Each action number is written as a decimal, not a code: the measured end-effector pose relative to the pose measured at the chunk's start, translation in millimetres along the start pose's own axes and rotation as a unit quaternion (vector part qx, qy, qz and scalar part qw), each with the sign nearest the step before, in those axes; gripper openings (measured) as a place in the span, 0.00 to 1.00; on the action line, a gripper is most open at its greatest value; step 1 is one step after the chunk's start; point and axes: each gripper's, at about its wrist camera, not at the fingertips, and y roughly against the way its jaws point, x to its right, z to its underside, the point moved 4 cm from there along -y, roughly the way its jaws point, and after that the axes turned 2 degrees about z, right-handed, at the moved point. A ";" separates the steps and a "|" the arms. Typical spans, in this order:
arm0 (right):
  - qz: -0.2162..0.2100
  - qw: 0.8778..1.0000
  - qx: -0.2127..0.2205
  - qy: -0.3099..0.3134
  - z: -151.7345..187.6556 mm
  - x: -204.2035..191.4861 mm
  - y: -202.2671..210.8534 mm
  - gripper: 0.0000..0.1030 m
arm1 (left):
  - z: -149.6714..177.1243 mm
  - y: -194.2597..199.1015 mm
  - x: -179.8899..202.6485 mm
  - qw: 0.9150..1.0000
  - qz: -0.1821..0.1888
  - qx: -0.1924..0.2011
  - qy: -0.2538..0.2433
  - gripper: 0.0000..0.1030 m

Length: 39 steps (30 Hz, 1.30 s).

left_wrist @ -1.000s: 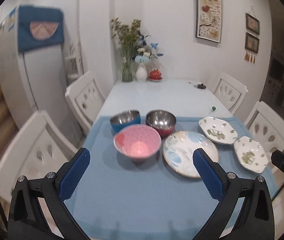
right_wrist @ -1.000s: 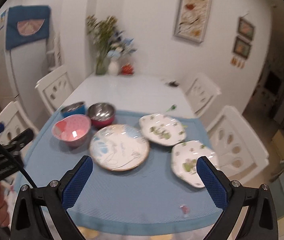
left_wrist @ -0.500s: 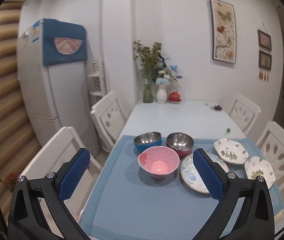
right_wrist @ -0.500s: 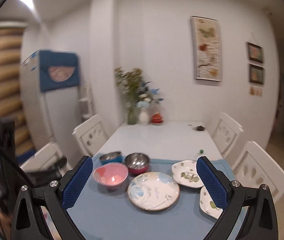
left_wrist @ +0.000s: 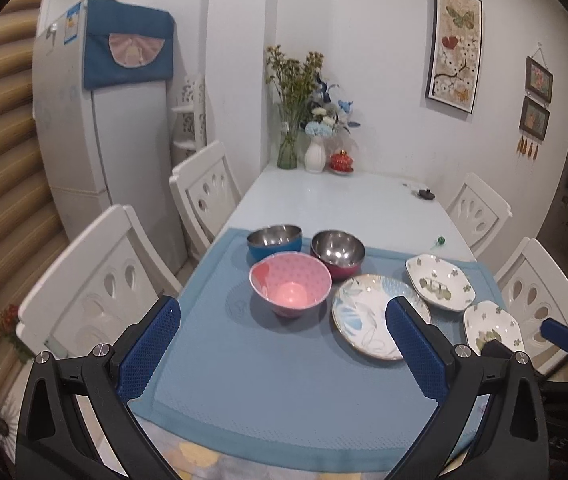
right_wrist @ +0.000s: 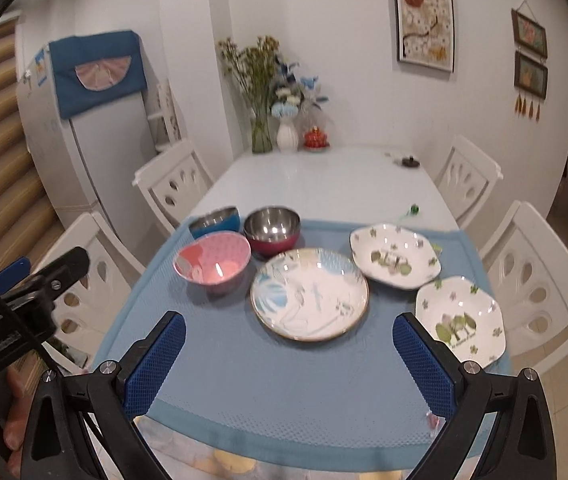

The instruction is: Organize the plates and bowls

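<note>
Left wrist: left gripper was wide open, empty, lower frame. Pink bowl sat center on the blue mat, round plate right of it.

Right wrist: right gripper gaped, empty. Round plate center, two floral plates right.

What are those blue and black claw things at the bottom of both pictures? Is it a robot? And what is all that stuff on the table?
It is not a robot. A person holds a grabbing tool in each hand, and each tool carries a little camera looking out along its jaws. One picture comes from the left gripper, the other from the right gripper. Both have their jaws wide open and hold nothing. On the blue mat sit a pink bowl, a blue bowl, a red bowl, a round plate and two flowery plates. They are waiting to be tidied.
</note>
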 end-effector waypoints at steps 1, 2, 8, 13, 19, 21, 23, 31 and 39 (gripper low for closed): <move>0.000 1.000 -0.009 -0.002 1.6 1.0 -4.6 1.00 | 0.7 -3.8 -1.9 1.000 0.000 -0.005 0.002 0.99; 0.001 1.000 -0.014 -0.004 0.0 0.1 -9.2 1.00 | 0.9 -6.7 -3.1 1.000 0.000 -0.008 0.003 0.99; 0.047 0.998 -0.033 -0.008 -10.9 -7.3 -33.1 1.00 | -7.4 -25.2 -13.2 0.999 0.037 -0.010 0.007 0.99; 0.077 0.995 -0.053 -0.026 -19.6 -20.2 -50.7 1.00 | -18.0 -40.4 -17.3 0.998 0.059 -0.021 -0.015 0.99; 0.103 0.991 -0.073 -0.036 -16.8 -36.5 -68.4 1.00 | -20.5 -61.3 -26.2 0.996 0.077 -0.040 -0.027 0.99; 0.105 0.990 -0.082 -0.039 -13.7 -40.6 -75.2 1.00 | -20.6 -65.6 -29.2 0.995 0.080 -0.042 -0.031 0.99; 0.107 0.990 -0.086 -0.043 -12.6 -44.7 -80.6 1.00 | -20.9 -71.6 -33.2 0.995 0.084 -0.050 -0.029 0.99; 0.100 0.988 -0.100 -0.056 -16.2 -65.5 -107.7 1.00 | -24.0 -98.2 -60.0 0.993 0.086 -0.077 -0.018 0.99; 0.073 0.991 -0.094 -0.065 -31.7 -75.9 -134.2 1.00 | -28.6 -132.1 -85.0 0.991 0.093 -0.096 -0.001 0.99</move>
